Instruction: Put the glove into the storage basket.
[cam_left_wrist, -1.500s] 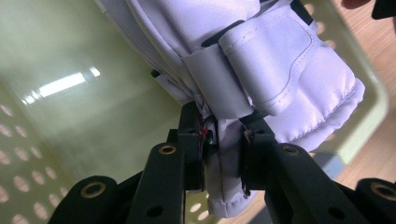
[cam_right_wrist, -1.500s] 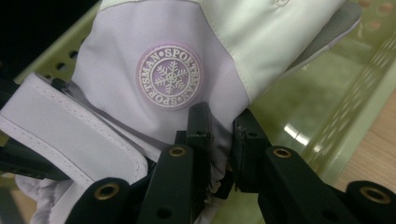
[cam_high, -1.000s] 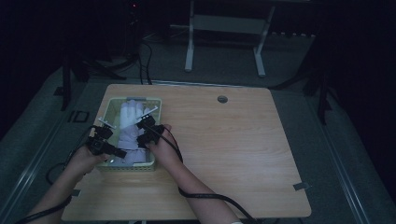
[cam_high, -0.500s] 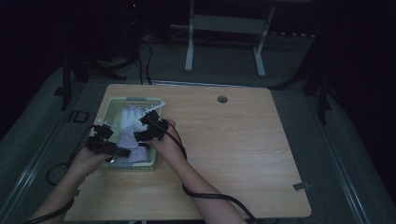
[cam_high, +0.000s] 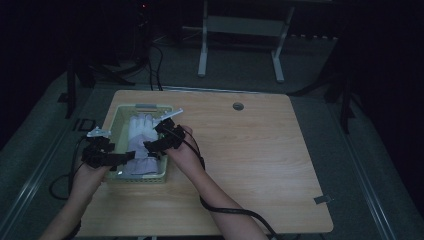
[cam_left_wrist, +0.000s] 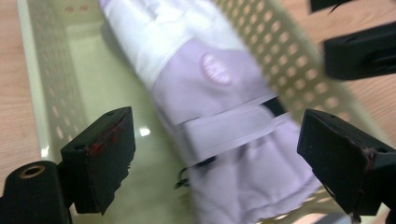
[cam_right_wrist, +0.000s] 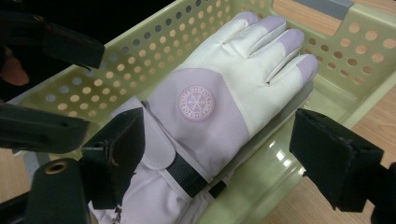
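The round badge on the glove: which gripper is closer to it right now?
Right, by a small margin. The right gripper hangs open over the glove, beside its round badge. The left gripper, also open, sits back by the cuff at the basket's near end.

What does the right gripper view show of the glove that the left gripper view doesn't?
Right gripper view: the glove's pale fingers, spread toward the basket's far end. Left gripper view: blurred cuff fabric draped toward the basket's near rim. Both share the round emblem, the cuff strap, the perforated basket walls, and open gripper fingers apart from the glove.
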